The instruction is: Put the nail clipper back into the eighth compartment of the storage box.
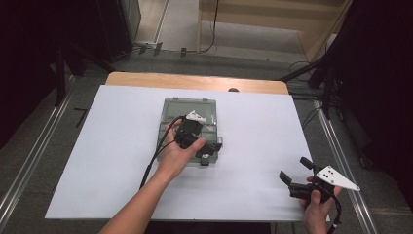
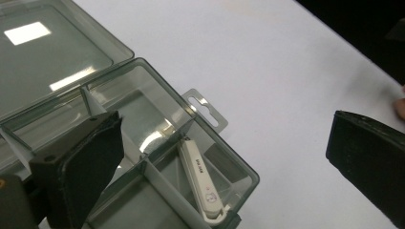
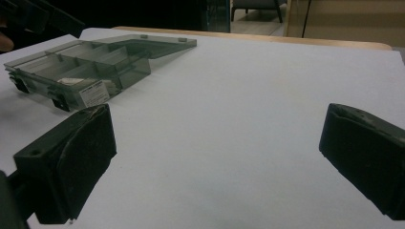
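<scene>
The left hand-held gripper (image 1: 208,151) hovers over the box (image 1: 171,105), jaws spread wide with nothing between them. Directly below lies the white stick (image 2: 200,179), in the box's near corner compartment, its long axis along the divider. The right hand-held gripper (image 1: 296,173), also open and empty, is well apart on the desk (image 1: 272,126). The box is clear, smoke-tinted hard plastic with its lid laid flat; the stick is smooth and slim.
</scene>
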### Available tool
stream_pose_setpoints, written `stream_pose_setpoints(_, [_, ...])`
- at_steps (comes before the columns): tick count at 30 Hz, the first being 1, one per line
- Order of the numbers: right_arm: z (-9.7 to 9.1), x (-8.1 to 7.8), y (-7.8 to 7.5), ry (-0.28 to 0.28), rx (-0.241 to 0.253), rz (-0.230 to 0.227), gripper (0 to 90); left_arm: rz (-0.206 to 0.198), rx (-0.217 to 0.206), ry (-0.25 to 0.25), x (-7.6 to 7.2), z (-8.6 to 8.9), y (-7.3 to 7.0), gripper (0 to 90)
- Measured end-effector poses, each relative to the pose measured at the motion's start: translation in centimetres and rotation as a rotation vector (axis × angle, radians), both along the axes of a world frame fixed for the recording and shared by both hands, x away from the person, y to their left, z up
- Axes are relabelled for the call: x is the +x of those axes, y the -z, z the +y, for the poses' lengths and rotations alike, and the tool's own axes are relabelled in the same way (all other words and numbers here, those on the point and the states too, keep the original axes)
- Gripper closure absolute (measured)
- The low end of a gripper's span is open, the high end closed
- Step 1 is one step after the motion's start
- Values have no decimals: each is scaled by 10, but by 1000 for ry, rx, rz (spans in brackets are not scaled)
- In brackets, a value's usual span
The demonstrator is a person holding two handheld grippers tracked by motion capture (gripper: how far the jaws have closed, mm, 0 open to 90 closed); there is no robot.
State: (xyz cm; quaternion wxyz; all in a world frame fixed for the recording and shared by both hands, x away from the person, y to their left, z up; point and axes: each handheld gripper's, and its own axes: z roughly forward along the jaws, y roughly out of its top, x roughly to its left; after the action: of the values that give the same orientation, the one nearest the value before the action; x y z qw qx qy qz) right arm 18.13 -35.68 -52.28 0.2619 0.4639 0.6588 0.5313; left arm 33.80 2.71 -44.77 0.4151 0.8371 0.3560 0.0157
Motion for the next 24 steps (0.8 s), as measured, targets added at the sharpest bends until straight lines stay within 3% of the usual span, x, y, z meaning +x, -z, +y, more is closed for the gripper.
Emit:
stream_pose_setpoints(4, [0,0,0,2,-4,1,0,-35,-56,-7,-5,15,-3,0])
stream_pose_setpoints(24, [2,1,0,7,-12,6,0,-189,-143,-57,-36,77,-9,0])
